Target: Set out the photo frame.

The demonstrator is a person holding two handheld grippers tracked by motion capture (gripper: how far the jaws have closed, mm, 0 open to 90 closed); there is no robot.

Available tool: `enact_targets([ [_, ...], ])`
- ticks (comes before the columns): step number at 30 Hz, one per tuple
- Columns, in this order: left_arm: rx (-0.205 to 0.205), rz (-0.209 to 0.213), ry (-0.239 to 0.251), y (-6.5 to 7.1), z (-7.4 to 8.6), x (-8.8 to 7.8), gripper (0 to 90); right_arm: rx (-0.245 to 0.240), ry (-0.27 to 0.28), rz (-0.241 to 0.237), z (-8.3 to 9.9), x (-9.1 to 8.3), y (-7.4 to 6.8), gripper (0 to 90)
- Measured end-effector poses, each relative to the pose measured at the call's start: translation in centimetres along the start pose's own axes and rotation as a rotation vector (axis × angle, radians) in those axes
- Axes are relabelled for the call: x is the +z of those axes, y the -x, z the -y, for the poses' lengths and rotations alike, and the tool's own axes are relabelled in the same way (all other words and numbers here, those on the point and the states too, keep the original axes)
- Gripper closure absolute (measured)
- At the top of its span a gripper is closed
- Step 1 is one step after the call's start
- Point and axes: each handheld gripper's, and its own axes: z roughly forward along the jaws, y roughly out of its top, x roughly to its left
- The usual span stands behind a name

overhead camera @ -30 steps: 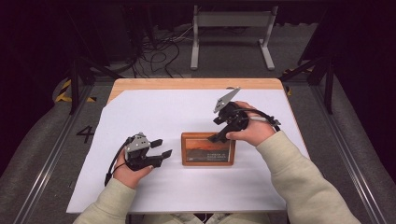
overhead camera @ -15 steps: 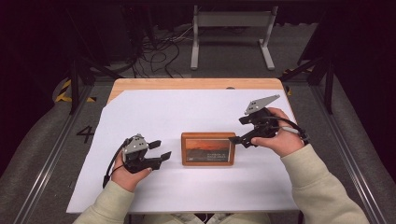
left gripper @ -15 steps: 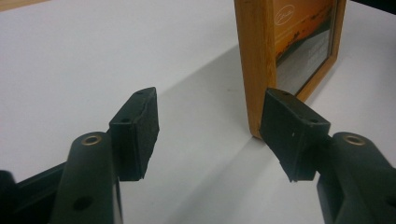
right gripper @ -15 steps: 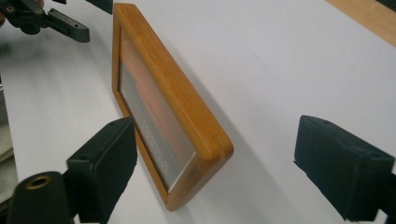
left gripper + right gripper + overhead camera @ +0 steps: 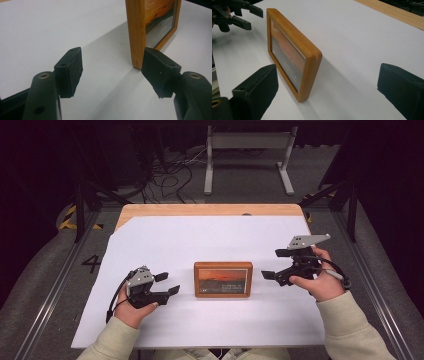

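Observation:
A wooden picture frame (image 5: 223,279) with an orange sunset print stands upright on the white sheet (image 5: 210,240), free of both grippers. My left gripper (image 5: 169,283) lies to its left, pointing at it, open; its jaws have just been opening, with nothing between them. In the left gripper view the frame's edge (image 5: 136,32) rises just beyond the right pad (image 5: 160,72). My right gripper (image 5: 271,264) hovers to the frame's right, open; its jaws have also just been opening, empty. The right gripper view shows the frame (image 5: 294,50) ahead and the left gripper (image 5: 237,15) beyond.
The white sheet covers most of a wooden table (image 5: 210,210), whose far edge shows bare. A grey metal stand (image 5: 247,142) and cables (image 5: 170,167) lie on the floor beyond. Rails (image 5: 55,285) run along both sides of the table.
My right gripper has pulled away to the right from the frame's upper right corner and spread its jaws. The frame stays standing. The left gripper has barely shifted.

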Motion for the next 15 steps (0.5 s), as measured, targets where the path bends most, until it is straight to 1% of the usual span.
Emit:
enact_targets([
  [2, -0.004, -0.002, -0.001, -0.1, 0.1, -0.1, 33.4, 0.004, 0.006, 0.005, 0.3, 0.0, 0.0, 4.0],
  [3, -0.002, -0.003, 0.003, -0.2, 0.1, -0.1, 33.4, 0.005, 0.018, 0.018, 0.9, -0.1, 0.0, 4.0],
  [5, -0.008, -0.005, -0.004, -0.2, 0.2, -0.2, 33.4, 0.020, 0.027, 0.024, 1.8, 0.0, 0.1, 4.0],
  [7, 0.001, -0.012, -0.006, -0.3, 0.2, -0.2, 33.4, 0.028, 0.034, 0.044, 2.5, 0.1, 0.2, 3.9],
  [12, -0.004, -0.013, -0.006, -0.3, 0.3, -0.2, 33.4, 0.040, 0.058, 0.066, 4.2, 0.1, 0.3, 3.9],
  [15, -0.007, -0.017, -0.006, -0.4, 0.3, -0.2, 33.5, 0.049, 0.071, 0.071, 5.2, 0.4, 0.4, 4.0],
])
